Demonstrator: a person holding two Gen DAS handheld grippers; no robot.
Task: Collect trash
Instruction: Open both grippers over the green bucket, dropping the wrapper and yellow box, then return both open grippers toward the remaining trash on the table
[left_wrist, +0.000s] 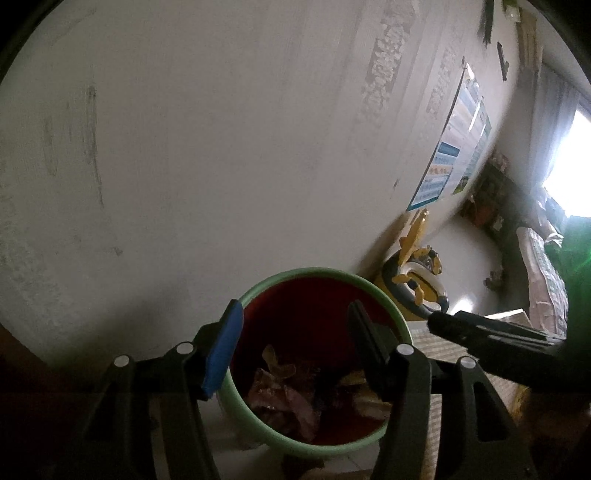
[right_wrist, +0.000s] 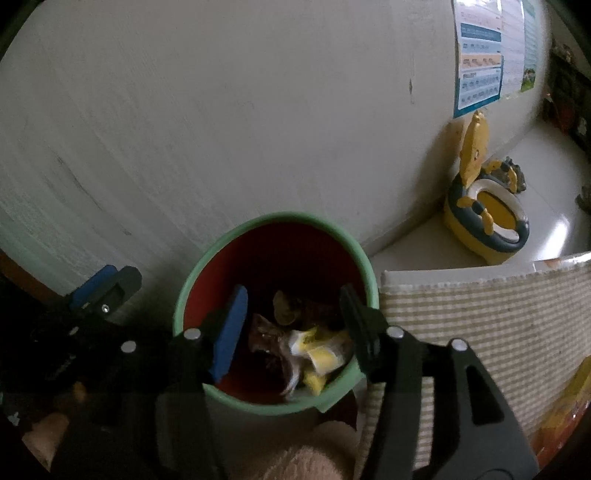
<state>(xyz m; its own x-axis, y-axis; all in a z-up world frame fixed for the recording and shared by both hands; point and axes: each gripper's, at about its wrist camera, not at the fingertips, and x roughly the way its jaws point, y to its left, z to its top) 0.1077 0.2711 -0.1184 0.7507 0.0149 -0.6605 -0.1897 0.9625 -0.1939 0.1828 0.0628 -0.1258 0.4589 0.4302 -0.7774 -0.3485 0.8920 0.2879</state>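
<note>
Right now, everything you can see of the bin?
The bin is a round bucket, apparently plastic, with a pale green rim and a red inside. It stands upright and open on the floor beside the wall, with a striped mat at its side. Crumpled wrappers, some yellow and white, lie in the bottom. Both grippers hang open above its mouth; neither visibly touches it.

Under me is a pale, glossy floor (right_wrist: 417, 254) that runs up to the wall. On it, close against that wall, stands the green-rimmed bin (right_wrist: 192, 280) with wrappers lying inside. Just to its right lies a striped woven mat (right_wrist: 480, 314) (cream and tan bands). Further along the wall sits a yellow child's potty (right_wrist: 484, 218), lid tipped up.
</note>
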